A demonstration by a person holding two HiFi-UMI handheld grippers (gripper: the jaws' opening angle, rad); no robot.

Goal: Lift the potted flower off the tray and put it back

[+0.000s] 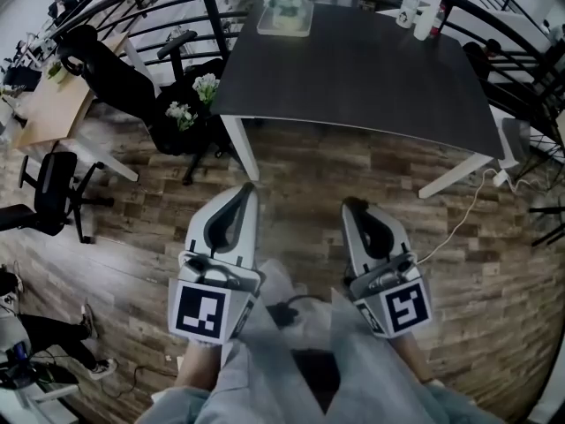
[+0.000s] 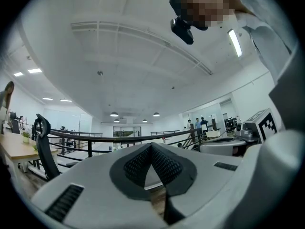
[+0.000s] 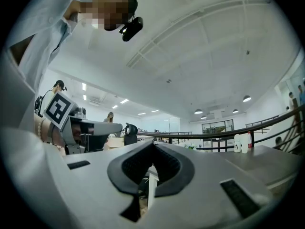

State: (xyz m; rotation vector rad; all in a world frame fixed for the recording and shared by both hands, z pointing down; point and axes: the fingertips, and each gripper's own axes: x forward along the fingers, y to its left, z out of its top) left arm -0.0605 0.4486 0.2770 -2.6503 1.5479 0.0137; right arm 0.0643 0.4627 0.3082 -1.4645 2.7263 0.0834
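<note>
The potted flower [image 1: 289, 5], white blooms over green leaves, stands in a pale tray [image 1: 265, 28] at the far edge of the dark table [image 1: 371, 78]. Both grippers are held side by side over the wooden floor, short of the table's near edge and far from the pot. My left gripper [image 1: 250, 190] is shut with nothing between its jaws, and its tips meet in the left gripper view [image 2: 151, 145]. My right gripper [image 1: 352, 204] is also shut and empty, seen close in the right gripper view [image 3: 153, 143]. Both point level toward the table.
Two white bottles [image 1: 422, 16] stand at the table's far right corner. Small white flower pots [image 1: 205, 87] sit beside a black office chair [image 1: 115, 78] left of the table. A second chair [image 1: 48, 193] is further left. A white cable [image 1: 463, 215] trails on the floor at right. Black railings run behind the table.
</note>
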